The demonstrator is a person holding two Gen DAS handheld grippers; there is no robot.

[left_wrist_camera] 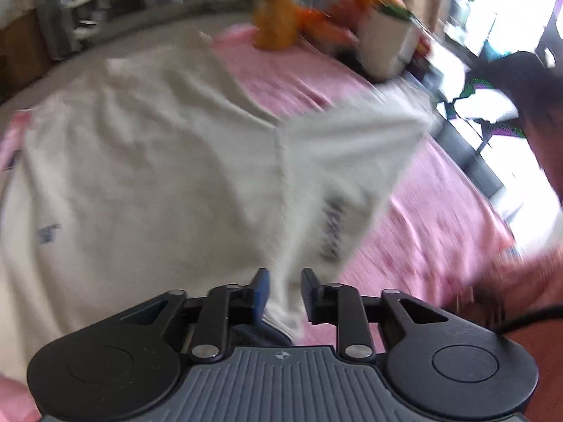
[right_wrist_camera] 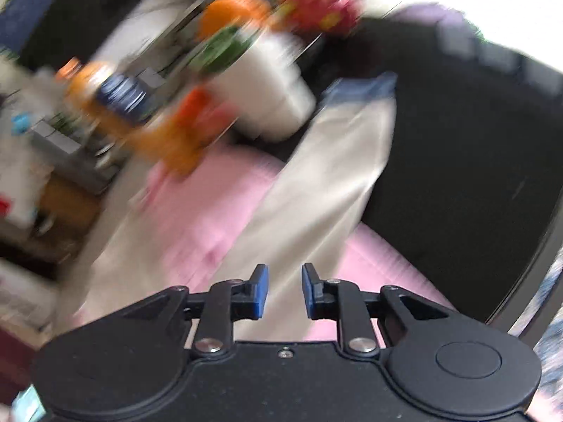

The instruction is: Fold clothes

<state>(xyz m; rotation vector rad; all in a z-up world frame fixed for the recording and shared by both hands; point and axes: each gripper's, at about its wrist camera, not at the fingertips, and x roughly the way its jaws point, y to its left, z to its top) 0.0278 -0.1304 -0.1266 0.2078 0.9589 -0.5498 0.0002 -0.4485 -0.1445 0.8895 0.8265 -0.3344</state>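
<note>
- The left gripper (left_wrist_camera: 284, 295) points forward over the pink-covered surface (left_wrist_camera: 422, 218); its blue-padded jaws stand a little apart with a fold of the white T-shirt (left_wrist_camera: 147, 161) running up between them — whether the pads actually pinch the cloth I cannot tell.
- Ahead of and left of those jaws the shirt spreads wide on the surface; a raised ridge of it runs forward and right from the jaws, with blurred dark lettering (left_wrist_camera: 332, 227) just ahead on the right.
- The right gripper (right_wrist_camera: 285, 290) is tilted, its jaws apart, a strip of the white shirt passing between them and stretching forward-right — grip unclear.
- Far ahead of both jaws stand a white pot (left_wrist_camera: 385, 47), an orange bottle (left_wrist_camera: 276, 21) and blurred orange items.
- Both views are motion-smeared.
</note>
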